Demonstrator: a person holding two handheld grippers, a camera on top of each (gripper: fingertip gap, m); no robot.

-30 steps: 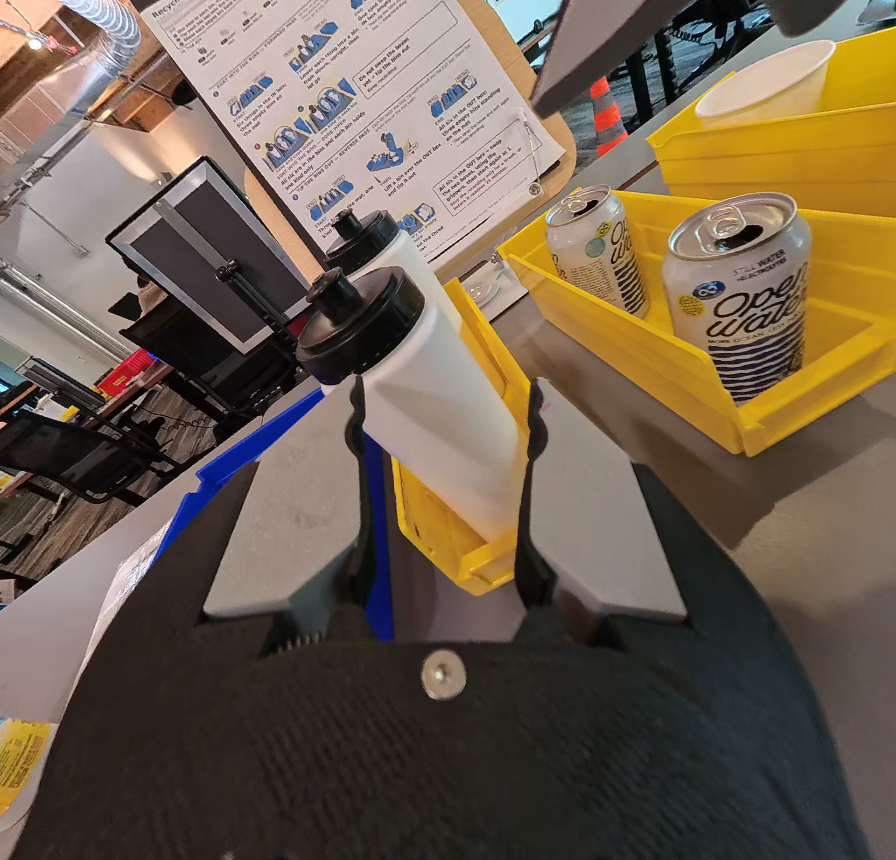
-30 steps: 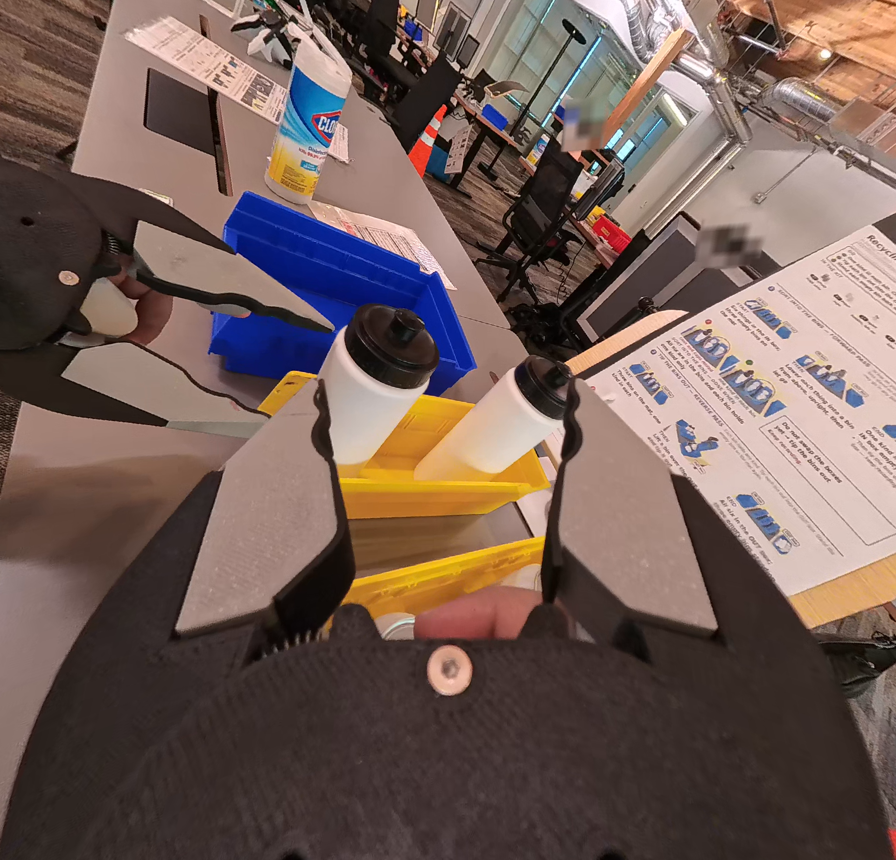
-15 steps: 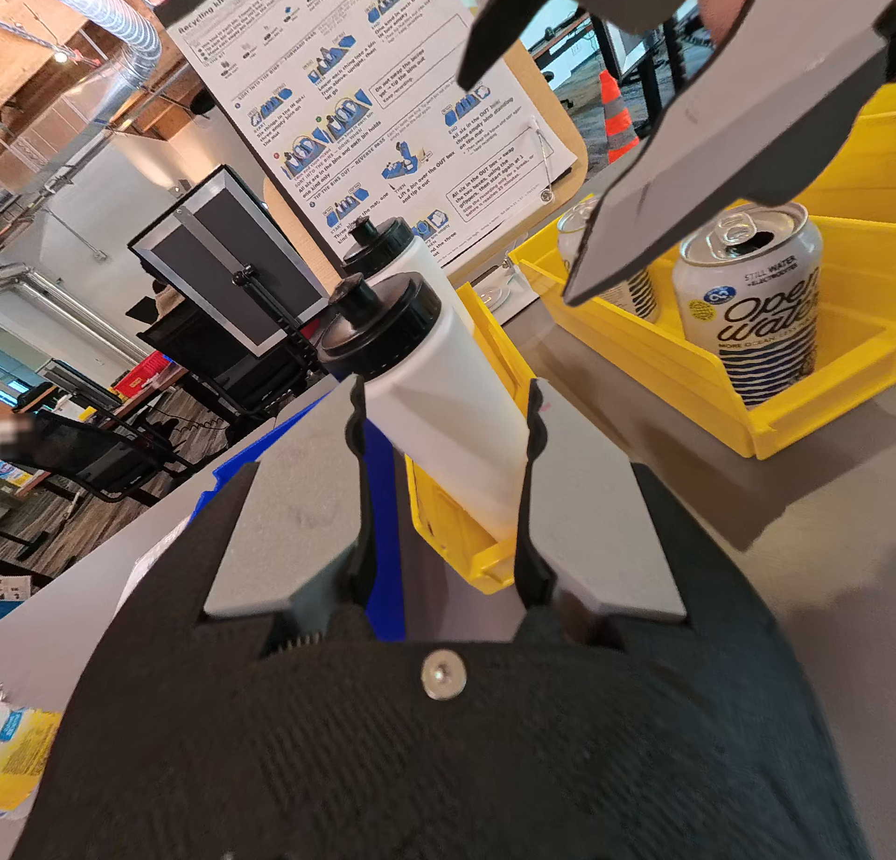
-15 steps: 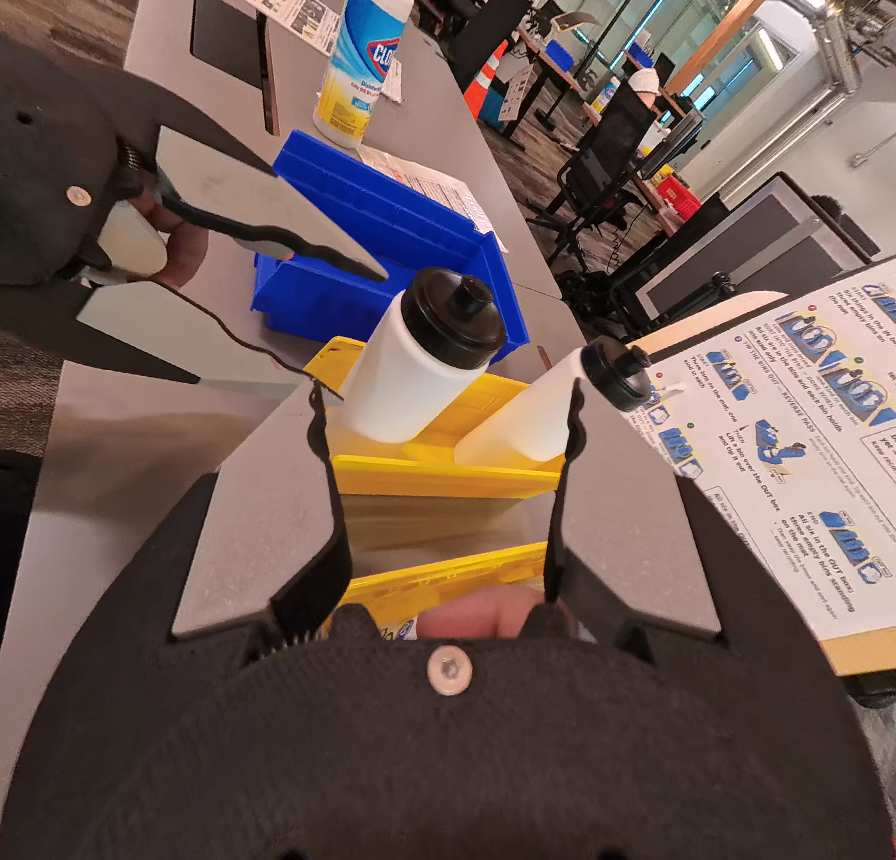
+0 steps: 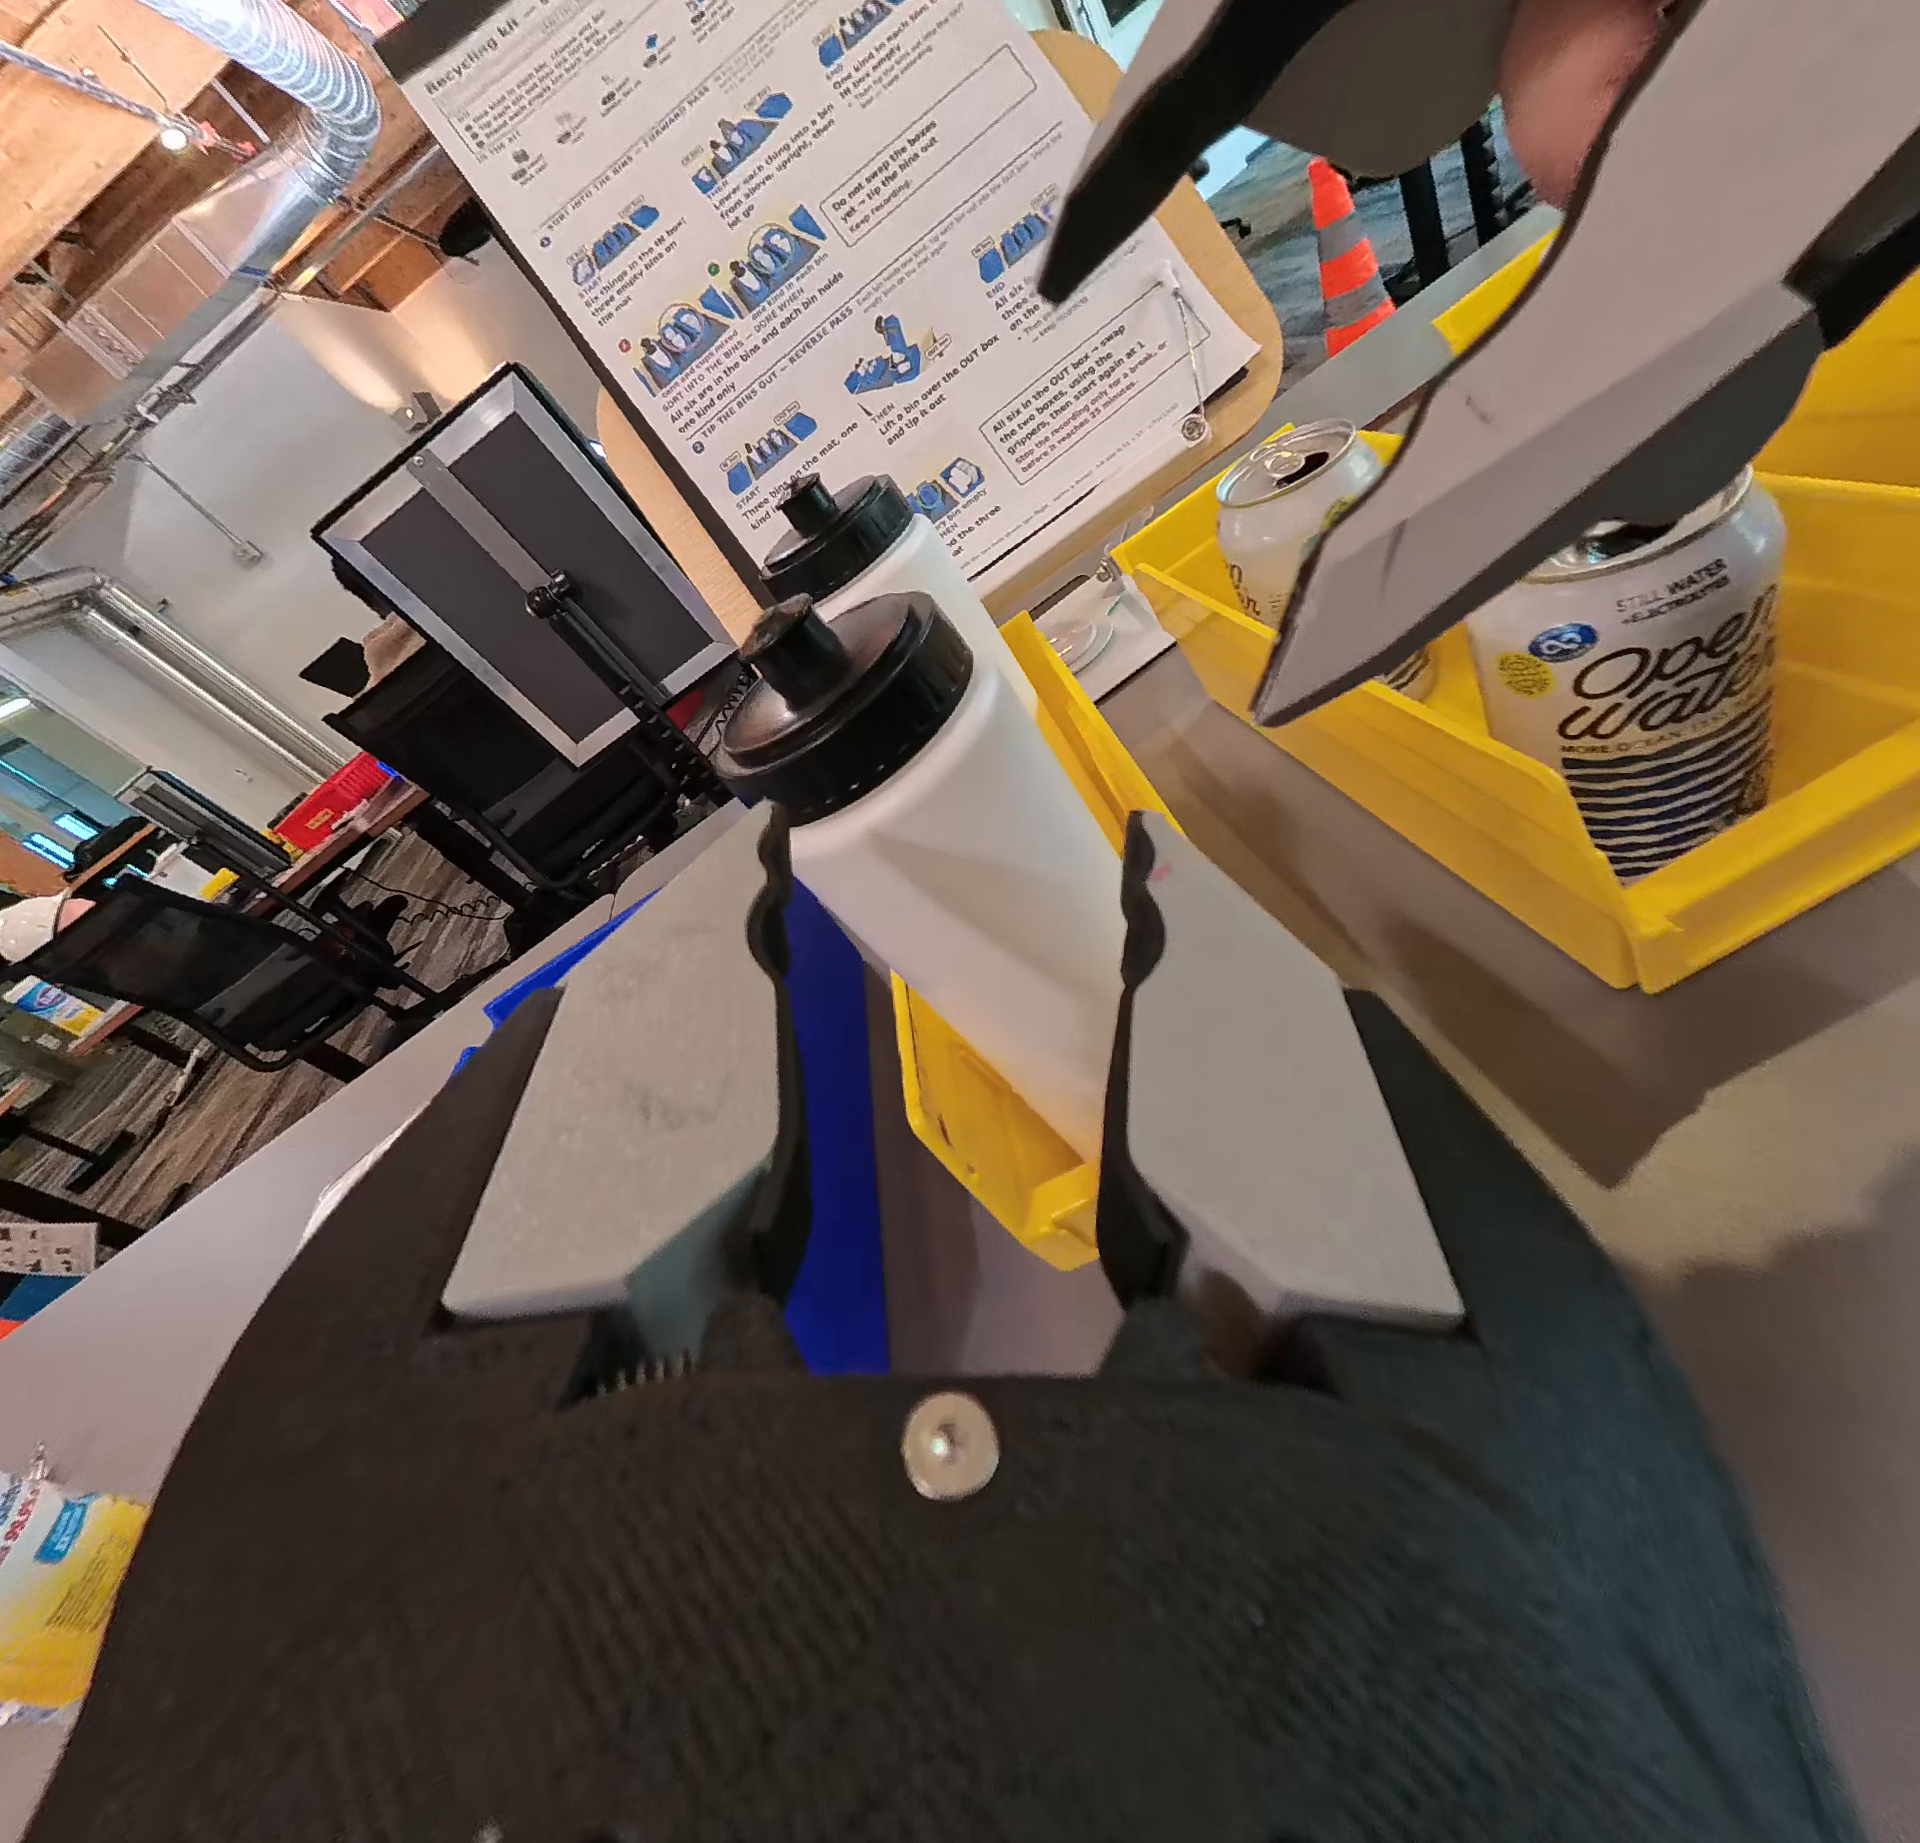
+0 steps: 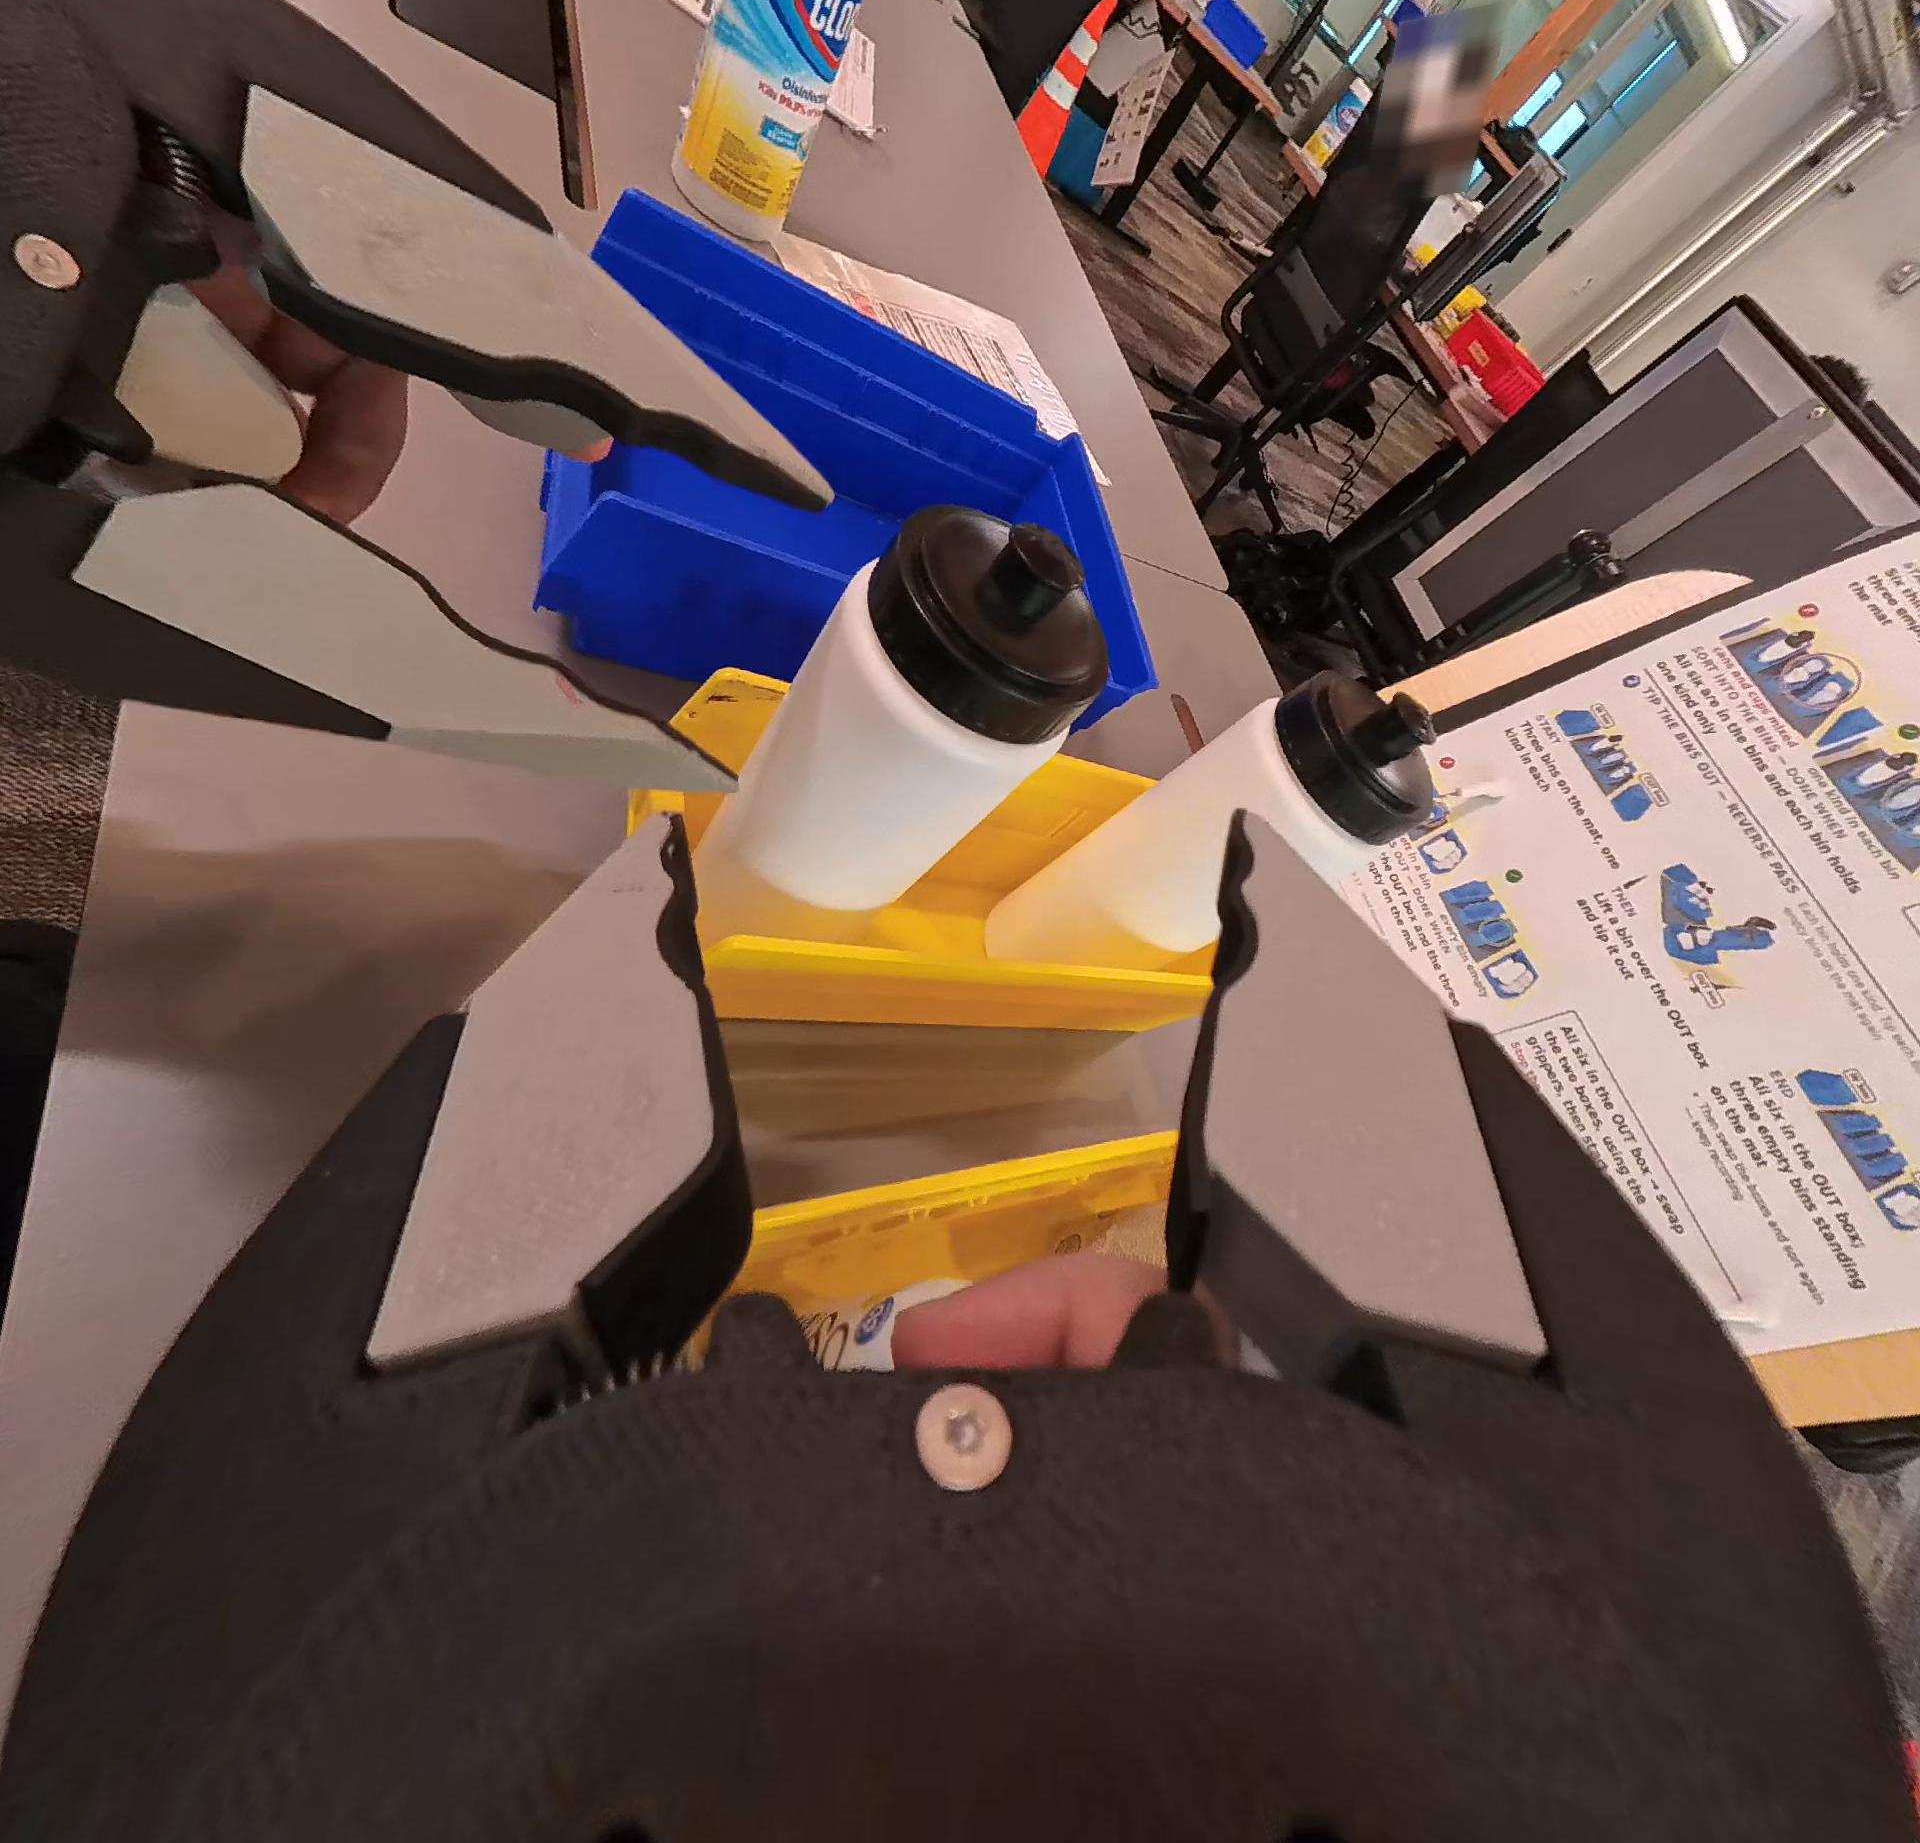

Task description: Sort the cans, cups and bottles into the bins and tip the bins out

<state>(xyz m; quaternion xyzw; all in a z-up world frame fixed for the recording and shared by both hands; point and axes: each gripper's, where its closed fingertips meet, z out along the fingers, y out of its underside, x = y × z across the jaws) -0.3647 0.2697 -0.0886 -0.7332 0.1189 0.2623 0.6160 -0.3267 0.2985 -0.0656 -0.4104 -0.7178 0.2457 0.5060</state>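
Note:
Two white bottles with black caps lean in a yellow bin [image 6: 935,983]: the near bottle [image 6: 914,723] and the far bottle [image 6: 1174,858]. My left gripper [image 6: 774,640] is open, its tips just short of the near bottle [image 5: 935,858], which fills the gap between its fingers in the left wrist view. My right gripper [image 6: 951,837] is open and empty, hovering above the can bin [image 6: 935,1211] and pointing at the bottles. In the left wrist view it [image 5: 1153,505] hangs over two open cans [image 5: 1652,713] [image 5: 1278,526] standing in their yellow bin [image 5: 1455,806].
An empty blue bin [image 6: 831,411] sits behind the bottle bin. A third yellow bin [image 5: 1849,391] is partly hidden behind my right gripper. An instruction sheet on a board [image 6: 1662,962] stands at the table's far edge. A wipes canister [image 6: 779,58] stands beyond the blue bin.
My right gripper has swung in over the can bin toward the bottles, hiding the cup bin. My left gripper edged slightly closer to the near bottle. Both stayed open.

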